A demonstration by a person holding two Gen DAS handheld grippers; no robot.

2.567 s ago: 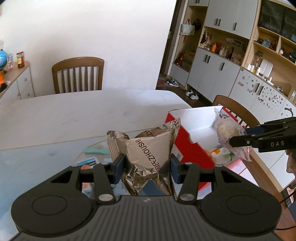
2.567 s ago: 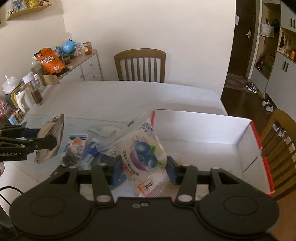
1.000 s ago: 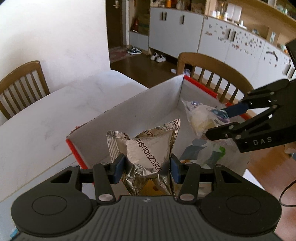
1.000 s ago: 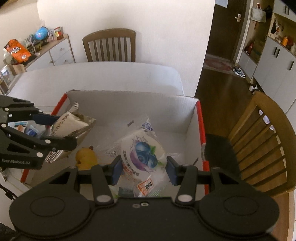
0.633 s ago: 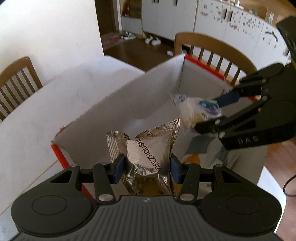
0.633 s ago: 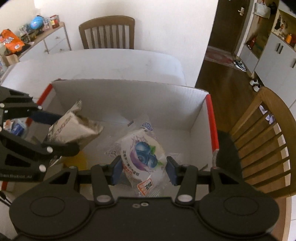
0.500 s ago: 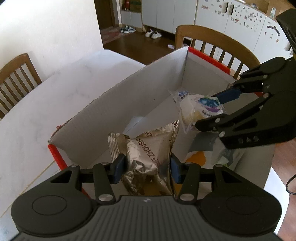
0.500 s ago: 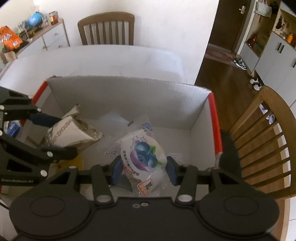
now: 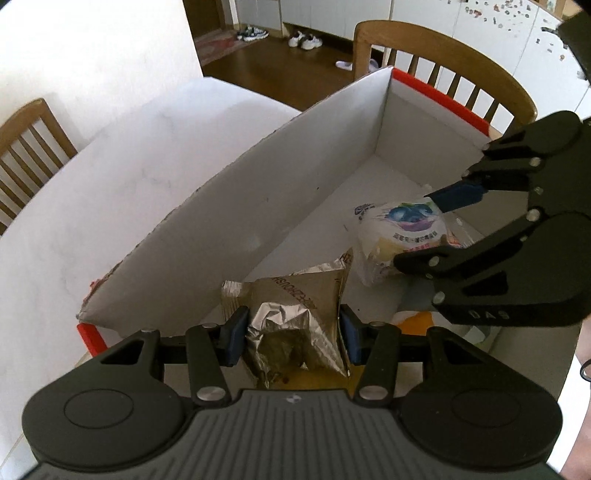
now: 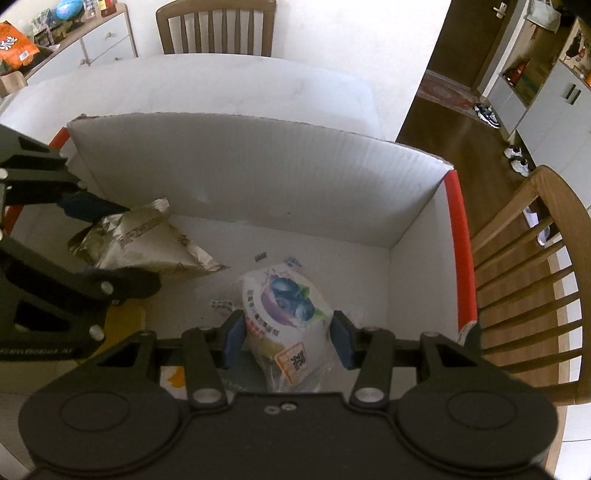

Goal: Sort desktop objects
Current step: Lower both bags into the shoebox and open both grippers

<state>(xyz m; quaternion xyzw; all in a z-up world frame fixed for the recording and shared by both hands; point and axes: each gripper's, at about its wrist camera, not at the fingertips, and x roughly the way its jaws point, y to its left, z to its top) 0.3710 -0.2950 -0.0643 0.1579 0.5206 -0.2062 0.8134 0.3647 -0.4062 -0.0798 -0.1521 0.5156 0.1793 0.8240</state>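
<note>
My left gripper [image 9: 291, 334] is shut on a crumpled silver foil snack bag [image 9: 295, 321], held low inside a white cardboard box with red edges [image 9: 332, 158]. In the right wrist view that foil bag [image 10: 144, 240] hangs at the box's left side under the left gripper [image 10: 103, 243]. My right gripper [image 10: 286, 338] is shut on a clear pastry packet with a blueberry picture [image 10: 284, 306], down near the box floor [image 10: 332, 266]. From the left wrist view the same blueberry packet [image 9: 402, 229] sits between the right gripper [image 9: 417, 229] fingers at the right.
The box stands on a white table [image 10: 207, 85] near its right end. A wooden chair [image 10: 535, 266] is close beside the box, another wooden chair [image 10: 216, 26] is at the far side. Yellow and other items [image 10: 125, 321] lie on the box floor. A sideboard [image 10: 92, 40] holds clutter.
Both grippers have moved from above the table over the box and sunk into it, each still holding its packet. The foil bag now tilts and rests lower.
</note>
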